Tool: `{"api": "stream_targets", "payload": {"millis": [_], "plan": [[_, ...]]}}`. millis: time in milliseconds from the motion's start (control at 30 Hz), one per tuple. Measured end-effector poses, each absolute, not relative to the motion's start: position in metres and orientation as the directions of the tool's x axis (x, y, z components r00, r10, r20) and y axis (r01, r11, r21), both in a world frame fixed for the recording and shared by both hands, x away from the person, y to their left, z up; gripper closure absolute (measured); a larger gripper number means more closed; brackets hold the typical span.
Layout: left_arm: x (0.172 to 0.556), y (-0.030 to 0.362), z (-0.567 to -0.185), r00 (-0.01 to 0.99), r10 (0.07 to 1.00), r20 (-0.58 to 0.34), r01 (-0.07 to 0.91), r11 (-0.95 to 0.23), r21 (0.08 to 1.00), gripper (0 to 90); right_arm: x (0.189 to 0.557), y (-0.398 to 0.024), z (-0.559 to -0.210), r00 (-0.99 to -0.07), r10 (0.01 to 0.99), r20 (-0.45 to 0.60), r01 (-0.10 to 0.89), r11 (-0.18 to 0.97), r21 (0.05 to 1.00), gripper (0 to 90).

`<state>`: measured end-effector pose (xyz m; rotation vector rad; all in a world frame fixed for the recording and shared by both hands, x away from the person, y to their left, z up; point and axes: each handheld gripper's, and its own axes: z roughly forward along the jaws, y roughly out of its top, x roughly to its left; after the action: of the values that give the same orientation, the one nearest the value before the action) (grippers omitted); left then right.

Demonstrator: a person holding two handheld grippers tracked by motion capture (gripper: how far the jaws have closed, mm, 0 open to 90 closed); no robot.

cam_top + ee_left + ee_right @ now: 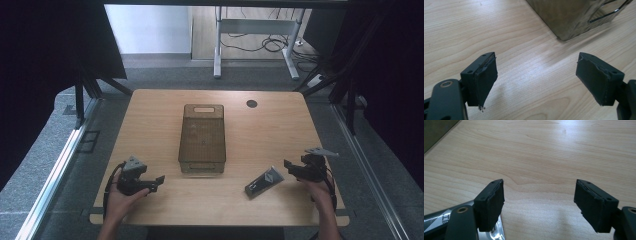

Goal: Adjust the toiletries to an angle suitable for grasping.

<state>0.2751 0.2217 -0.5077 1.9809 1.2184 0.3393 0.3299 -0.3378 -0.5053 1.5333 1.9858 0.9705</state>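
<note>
A brown see-through bin (202, 138) with a handle slot stands in the middle of the wooden table (150, 120). A dark flat tube with a silver end (264, 181) lies to the right of the bin's near end. My left gripper (159, 181) rests open at the near left, pointing toward the bin's near corner (569, 22), nothing between its jaws (536, 80). My right gripper (289, 166) is open at the near right, just right of the tube, whose silver end (491, 232) shows beside and partly behind its left jaw. Bare wood lies between the right gripper's jaws (539, 202).
A round black grommet (251, 103) sits near the table's far edge. Beyond the table stands a grey metal frame (255, 40) with cables on the floor. Dark curtains hang on both sides.
</note>
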Motion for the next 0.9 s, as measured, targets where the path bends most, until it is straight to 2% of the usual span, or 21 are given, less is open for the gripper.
{"api": "stream_targets", "payload": {"millis": [200,433,667,800,900], "plan": [[0.274,0.221,-0.506,0.516,0.839,-0.175,0.635,-0.237,0.735,17.6,0.324,-0.339,-0.495,-0.298,0.949,0.1,0.636,0.119,0.762,40.3],[0.274,0.213,-0.511,0.529,0.836,-0.145,0.633,-0.275,0.724,17.6,0.323,-0.34,-0.496,-0.333,0.938,0.094,0.638,0.15,0.755,46.3],[0.275,0.208,-0.513,0.498,0.857,-0.134,0.648,-0.265,0.714,15.1,0.323,-0.339,-0.496,-0.356,0.93,0.087,0.646,0.178,0.743,46.7],[0.275,0.2,-0.514,0.509,0.849,-0.143,0.647,-0.268,0.714,14.5,0.323,-0.343,-0.493,-0.38,0.919,0.11,0.638,0.173,0.751,53.7],[0.274,0.195,-0.516,0.514,0.845,-0.147,0.65,-0.273,0.709,13.6,0.322,-0.343,-0.494,-0.399,0.909,0.122,0.641,0.182,0.746,55.3]]}}
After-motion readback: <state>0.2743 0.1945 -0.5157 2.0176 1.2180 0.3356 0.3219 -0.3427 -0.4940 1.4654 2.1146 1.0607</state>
